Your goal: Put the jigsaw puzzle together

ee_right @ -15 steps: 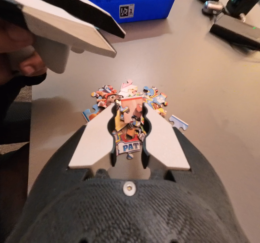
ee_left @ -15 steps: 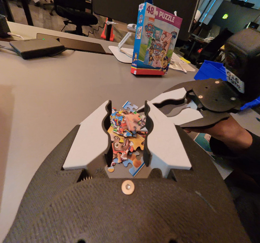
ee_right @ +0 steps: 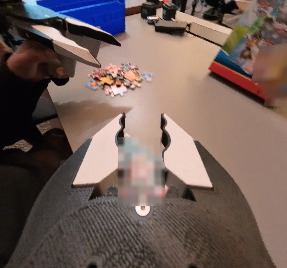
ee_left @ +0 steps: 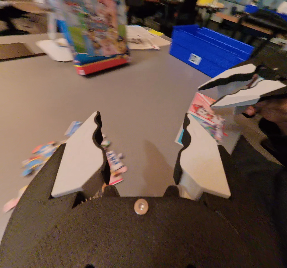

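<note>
the left claw [ee_left: 142, 116] hangs wide open over the bare grey counter [ee_left: 139, 89], nothing between its pads; a heap of puzzle pieces [ee_right: 118, 79] lies just beside its left finger. the right claw [ee_right: 142, 116] is partly open, and a mosaic patch hides whatever sits deeper between its fingers. a colourful printed sheet [ee_left: 206, 117] lies under it. a puzzle box [ee_left: 96, 27] stands farther back, a blue bin [ee_left: 209, 49] near it.

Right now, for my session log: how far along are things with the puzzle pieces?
Looks done: a flat colourful section lies near the table edge. In hand: nothing plain. The left gripper gapes wide over bare table, and the right gripper is open above that section. Left: a loose pile of pieces, unjoined.
</note>
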